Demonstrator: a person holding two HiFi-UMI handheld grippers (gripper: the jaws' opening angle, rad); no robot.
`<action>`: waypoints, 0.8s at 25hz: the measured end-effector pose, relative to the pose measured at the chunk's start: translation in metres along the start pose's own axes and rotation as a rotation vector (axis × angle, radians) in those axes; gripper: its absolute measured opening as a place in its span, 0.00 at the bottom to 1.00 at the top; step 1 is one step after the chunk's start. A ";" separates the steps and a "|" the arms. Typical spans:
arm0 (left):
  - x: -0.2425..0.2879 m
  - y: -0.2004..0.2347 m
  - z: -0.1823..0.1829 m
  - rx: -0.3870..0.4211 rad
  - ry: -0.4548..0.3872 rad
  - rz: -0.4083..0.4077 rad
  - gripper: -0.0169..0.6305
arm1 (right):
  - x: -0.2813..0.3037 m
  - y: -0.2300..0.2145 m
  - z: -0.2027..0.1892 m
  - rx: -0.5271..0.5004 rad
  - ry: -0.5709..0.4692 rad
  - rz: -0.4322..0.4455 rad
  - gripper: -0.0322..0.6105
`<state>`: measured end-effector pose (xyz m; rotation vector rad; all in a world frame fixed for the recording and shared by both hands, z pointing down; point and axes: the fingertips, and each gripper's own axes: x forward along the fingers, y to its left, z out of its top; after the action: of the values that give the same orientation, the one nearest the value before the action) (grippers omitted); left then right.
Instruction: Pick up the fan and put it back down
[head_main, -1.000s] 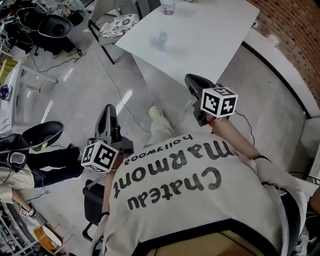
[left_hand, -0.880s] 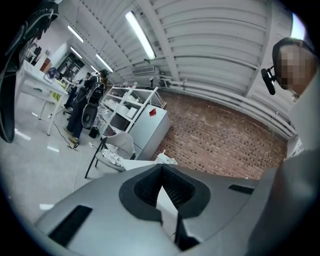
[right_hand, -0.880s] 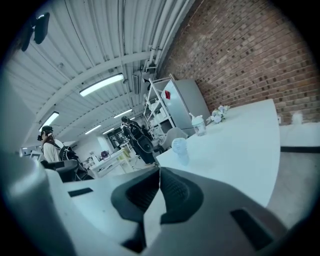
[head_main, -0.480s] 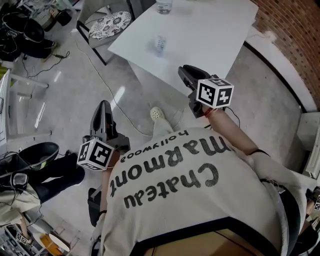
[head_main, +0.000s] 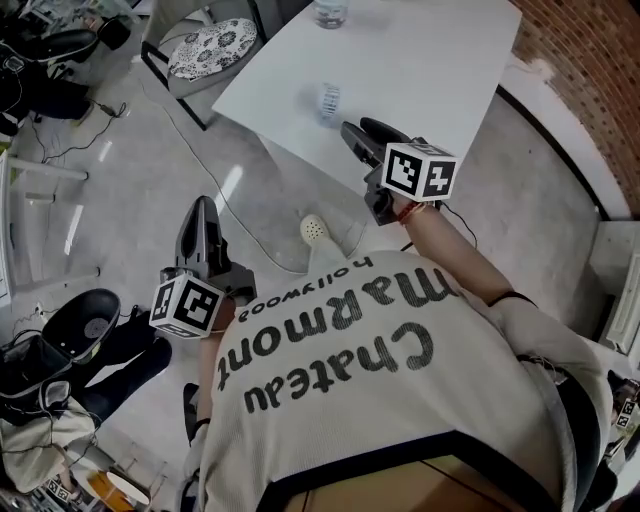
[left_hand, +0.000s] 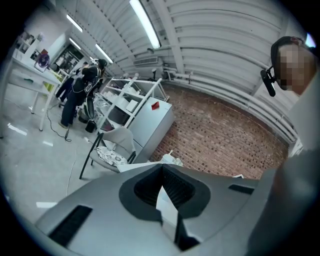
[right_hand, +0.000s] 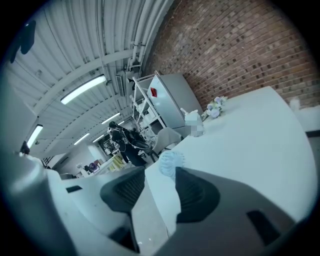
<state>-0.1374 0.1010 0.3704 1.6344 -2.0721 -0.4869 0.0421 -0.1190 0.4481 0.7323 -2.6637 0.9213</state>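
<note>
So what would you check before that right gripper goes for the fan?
1. Fan standing upright on the table: ok.
2. Right gripper open and empty: ok, its jaws have just been opening.
3. Right gripper aimed at the fan: ok, the fan shows just past its jaws.
4. Fan between the jaws: not ok, it is farther ahead.
5. Left gripper out of the way: ok, shut, off to the table's side.
6. Room around the fan: ok, the bottle stands well apart.
</note>
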 end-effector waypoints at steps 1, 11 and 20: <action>0.003 0.003 0.000 -0.002 0.007 0.004 0.03 | 0.005 -0.001 0.002 0.015 0.000 -0.003 0.36; 0.023 0.031 0.008 -0.022 0.013 0.035 0.03 | 0.053 -0.006 0.021 0.093 -0.018 -0.027 0.55; 0.033 0.045 0.024 -0.021 0.004 0.059 0.03 | 0.087 -0.011 0.019 0.160 0.022 -0.106 0.58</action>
<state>-0.1936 0.0799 0.3791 1.5565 -2.0991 -0.4836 -0.0269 -0.1717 0.4707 0.8839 -2.5263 1.1155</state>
